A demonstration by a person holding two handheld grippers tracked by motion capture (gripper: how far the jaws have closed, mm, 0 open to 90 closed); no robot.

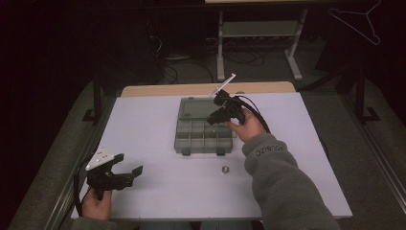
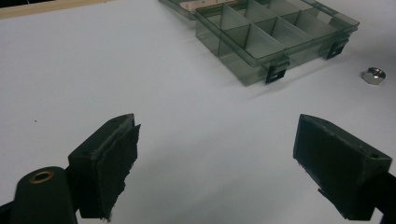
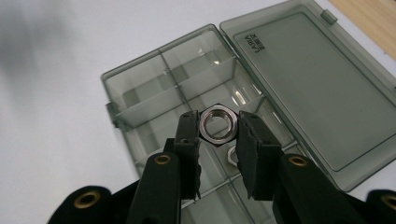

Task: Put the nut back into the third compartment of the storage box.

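A grey see-through organiser box [image 1: 203,130] lies open mid-table with its lid [image 3: 317,88] folded back. My right gripper [image 1: 221,111] hovers above the box's right side, shut on a silver hex nut [image 3: 217,122] held by its flats between the pads. Below it another nut [image 3: 229,156] rests in a compartment. A loose nut [image 1: 224,168] lies on the table in front of the box, also seen from the left gripper view as a nut [image 2: 373,75] to the right of the box [image 2: 275,39]. My left gripper [image 1: 125,172] stands open near the front left, nothing between its jaws.
The white table top [image 1: 153,143] ends in a wooden strip [image 1: 191,89] at the back. The box's two front latches [image 2: 276,73] hang open. Behind the table stand a white metal frame [image 1: 258,43] and cables on the dark floor.
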